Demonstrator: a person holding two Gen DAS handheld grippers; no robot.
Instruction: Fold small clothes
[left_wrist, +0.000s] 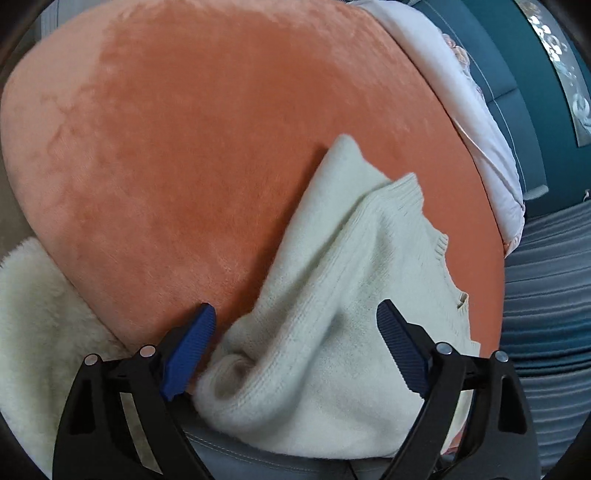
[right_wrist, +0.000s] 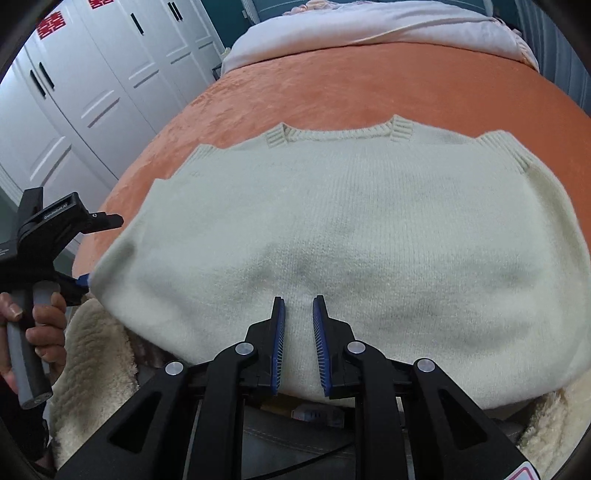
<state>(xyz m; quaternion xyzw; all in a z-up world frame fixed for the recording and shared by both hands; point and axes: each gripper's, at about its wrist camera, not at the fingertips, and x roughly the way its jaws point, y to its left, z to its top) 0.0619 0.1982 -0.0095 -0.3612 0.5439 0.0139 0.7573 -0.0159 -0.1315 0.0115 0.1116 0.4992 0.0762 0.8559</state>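
Note:
A cream knitted sweater (right_wrist: 351, 229) lies spread on the orange plush blanket (right_wrist: 369, 85), collar at the far side and hem towards me. My right gripper (right_wrist: 298, 299) is at the middle of the hem, its blue pads nearly together with a fold of knit pinched between them. In the left wrist view the sweater's (left_wrist: 332, 295) side lies bunched and rumpled. My left gripper (left_wrist: 295, 310) stands wide open around that bunched edge, and neither pad presses the knit. A hand (right_wrist: 44, 317) holds the left gripper's handle at the sweater's left edge.
A fluffy white fleece (right_wrist: 99, 362) lies under the near edge of the blanket. A pale duvet (right_wrist: 369, 29) is piled at the far end of the bed. White wardrobe doors (right_wrist: 92, 92) stand to the left, and teal upholstery (left_wrist: 517, 55) lies beyond the bed.

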